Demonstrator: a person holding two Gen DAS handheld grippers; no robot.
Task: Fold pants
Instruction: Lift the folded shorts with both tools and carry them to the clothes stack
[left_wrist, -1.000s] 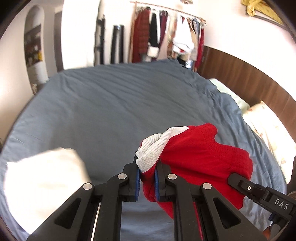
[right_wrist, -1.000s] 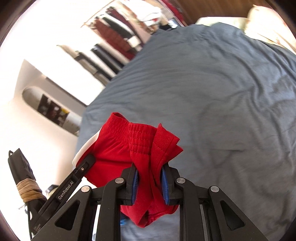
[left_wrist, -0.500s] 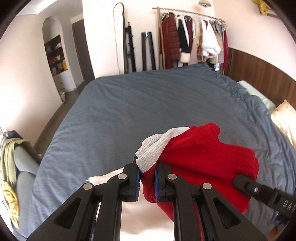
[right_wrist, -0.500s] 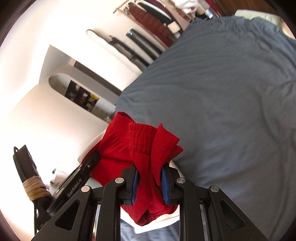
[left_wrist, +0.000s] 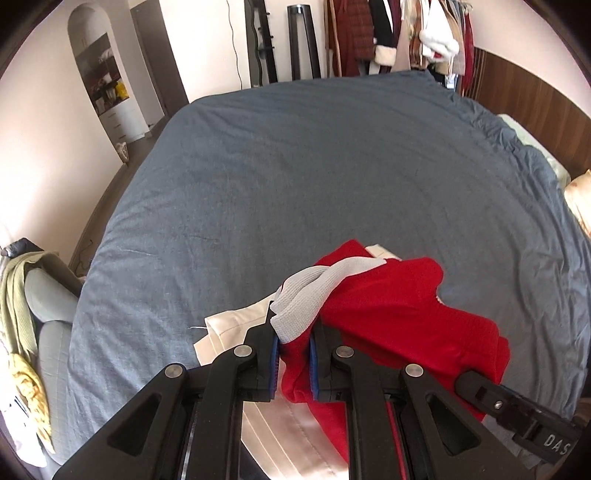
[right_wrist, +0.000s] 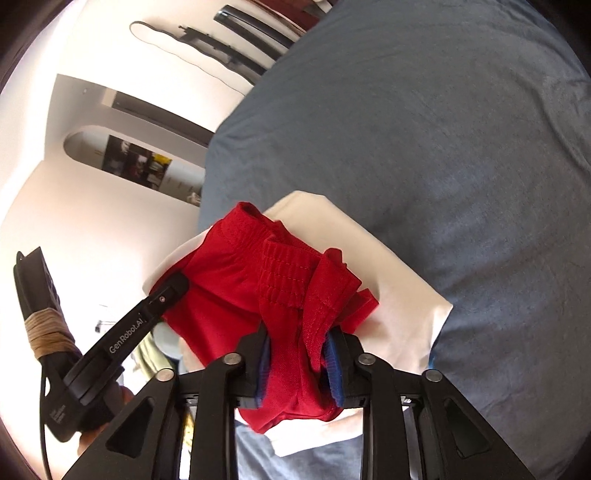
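The red shorts (left_wrist: 399, 321) with a grey-white trim band (left_wrist: 314, 291) are bunched between both grippers, low over a folded cream garment (left_wrist: 236, 325). My left gripper (left_wrist: 293, 354) is shut on the trimmed end of the shorts. My right gripper (right_wrist: 299, 362) is shut on the elastic waistband end of the shorts (right_wrist: 258, 280), though its jaws stand wider than before around the cloth. The cream garment also shows in the right wrist view (right_wrist: 388, 280) under the shorts. Each gripper's body shows in the other's view.
The grey-blue bedspread (left_wrist: 314, 166) fills the bed. A clothes rack (left_wrist: 399, 33) and wooden headboard (left_wrist: 528, 96) stand at the back and right, with pillows (left_wrist: 576, 192) at the right edge. A chair draped with clothes (left_wrist: 26, 314) stands left of the bed.
Both grippers have carried the shorts over and down onto the cream garment near the bed's front edge. The right gripper's jaws have spread somewhat around the waistband.
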